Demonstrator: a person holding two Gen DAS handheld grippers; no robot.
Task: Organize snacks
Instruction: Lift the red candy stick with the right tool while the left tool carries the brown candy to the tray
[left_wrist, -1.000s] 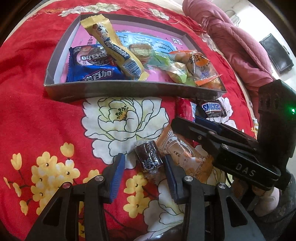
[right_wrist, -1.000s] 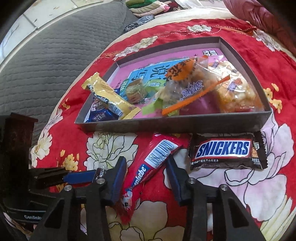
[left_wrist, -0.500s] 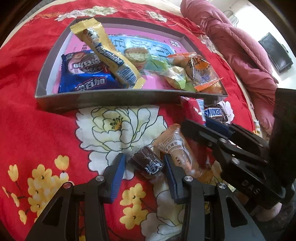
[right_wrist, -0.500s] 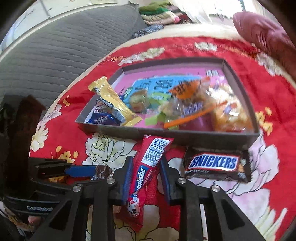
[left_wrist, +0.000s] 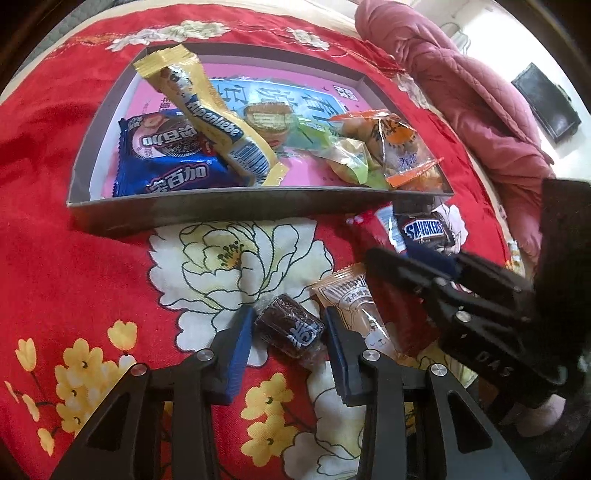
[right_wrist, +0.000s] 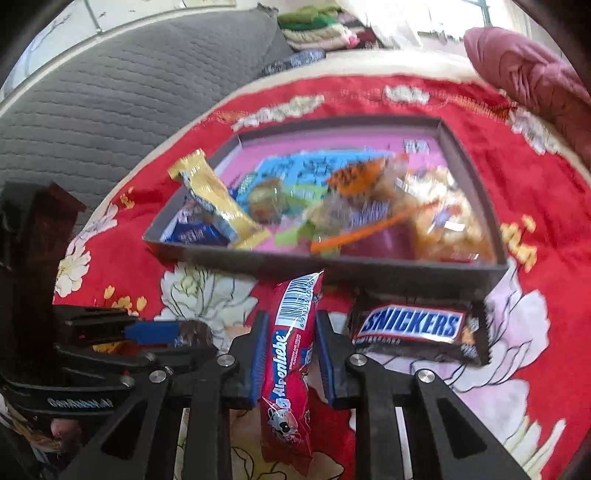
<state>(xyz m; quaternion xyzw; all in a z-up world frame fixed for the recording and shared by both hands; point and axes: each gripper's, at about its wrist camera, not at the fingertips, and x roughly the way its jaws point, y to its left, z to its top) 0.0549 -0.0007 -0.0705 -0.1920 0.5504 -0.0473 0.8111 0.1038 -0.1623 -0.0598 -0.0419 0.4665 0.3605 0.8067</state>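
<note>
Right gripper (right_wrist: 290, 354): closing, pads pressing the red Alpenliebe stick (right_wrist: 291, 347)
Left gripper (left_wrist: 290, 332): closing around the dark wrapped candy (left_wrist: 290, 328) on the cloth, pads not yet touching
Snickers bar (right_wrist: 413, 326): beside the box (right_wrist: 369, 269)
Yellow Alpenliebe (left_wrist: 210, 114): inside the box

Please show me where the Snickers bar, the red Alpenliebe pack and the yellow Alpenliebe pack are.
Snickers bar (right_wrist: 412, 325): right wrist view, on the blue logo.
Red Alpenliebe pack (right_wrist: 291, 350): right wrist view, on its middle.
Yellow Alpenliebe pack (left_wrist: 210, 110): left wrist view, on its printed name.
</note>
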